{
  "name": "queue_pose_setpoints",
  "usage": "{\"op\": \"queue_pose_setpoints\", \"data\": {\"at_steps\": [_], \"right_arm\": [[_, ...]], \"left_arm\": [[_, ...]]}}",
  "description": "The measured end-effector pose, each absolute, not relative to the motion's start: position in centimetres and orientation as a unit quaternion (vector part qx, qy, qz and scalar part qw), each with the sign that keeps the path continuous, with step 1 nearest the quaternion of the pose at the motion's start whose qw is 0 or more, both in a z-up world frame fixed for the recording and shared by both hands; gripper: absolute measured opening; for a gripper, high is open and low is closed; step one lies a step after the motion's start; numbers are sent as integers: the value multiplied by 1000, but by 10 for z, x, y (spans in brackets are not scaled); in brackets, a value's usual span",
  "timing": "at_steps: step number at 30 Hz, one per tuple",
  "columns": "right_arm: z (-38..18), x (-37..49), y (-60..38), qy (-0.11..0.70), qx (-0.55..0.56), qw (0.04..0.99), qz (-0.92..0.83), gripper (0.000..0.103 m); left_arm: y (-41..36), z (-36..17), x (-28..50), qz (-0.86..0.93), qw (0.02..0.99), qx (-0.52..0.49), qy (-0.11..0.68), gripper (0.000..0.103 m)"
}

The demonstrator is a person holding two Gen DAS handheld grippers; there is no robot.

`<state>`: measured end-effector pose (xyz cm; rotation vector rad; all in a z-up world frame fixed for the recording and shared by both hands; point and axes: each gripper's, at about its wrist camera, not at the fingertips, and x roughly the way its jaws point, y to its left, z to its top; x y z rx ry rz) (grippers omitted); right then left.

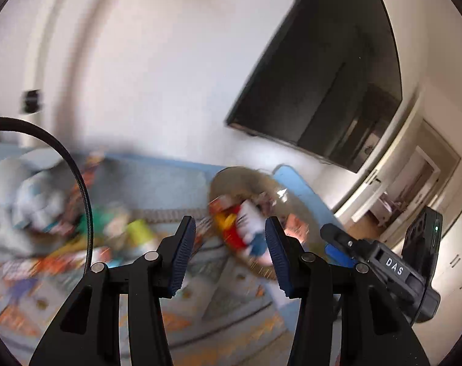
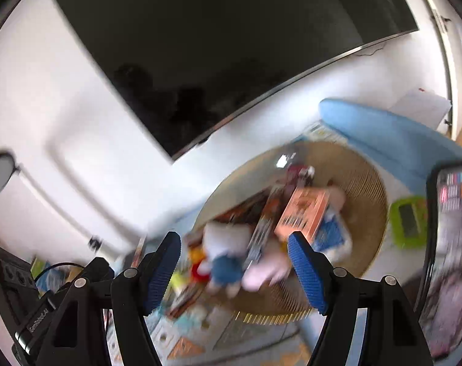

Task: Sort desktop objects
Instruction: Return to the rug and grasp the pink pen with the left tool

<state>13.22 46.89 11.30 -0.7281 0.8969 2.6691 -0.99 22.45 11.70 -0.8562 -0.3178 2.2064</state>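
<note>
Both views are motion-blurred. My left gripper (image 1: 230,251) is open and empty, held above a patterned cloth (image 1: 231,299). Beyond it a round woven basket (image 1: 298,210) holds plush toys and boxes (image 1: 243,228). A blurred heap of loose objects (image 1: 66,222), with a yellow-green can (image 1: 142,231), lies at the left. My right gripper (image 2: 235,265) is open and empty, above the same basket (image 2: 362,189), which holds an orange box (image 2: 304,213), a blue-and-white plush (image 2: 224,256) and a pink plush (image 2: 264,271).
A dark TV screen (image 1: 328,85) hangs on the white wall behind the table; it also fills the top of the right wrist view (image 2: 215,45). A blue cushion (image 2: 389,140) and a green device (image 2: 409,219) lie right of the basket. The other gripper (image 1: 392,268) shows at right.
</note>
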Motion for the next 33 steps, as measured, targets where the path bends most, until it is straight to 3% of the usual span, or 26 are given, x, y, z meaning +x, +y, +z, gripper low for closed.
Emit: {"op": "queue_pose_setpoints", "data": {"at_steps": [6,16,18,20,22,26,33], "right_arm": [[80,138,417,271,-292,78,914,74],[17,120,354,153,-343,90,922,74],[16,116,347,131,-353,88,922,74],[12,113,347,126,-367,84,918,74],[5,107,353,140,-385,86,908,74],[-3,106,371,184,-395,94,895,75],[-4,103,369,172,-402,88,895,83]], "left_arm": [[149,83,37,895,269,-343,-91,45],[42,1,43,912,103,-380,-112,45],[33,-9,35,896,94,-415,-128,51],[29,-7,34,898,93,-408,-138,69],[32,-8,32,898,98,-410,-131,74],[39,-7,32,899,91,-415,-108,75],[30,5,19,899,126,-409,-95,75]]}}
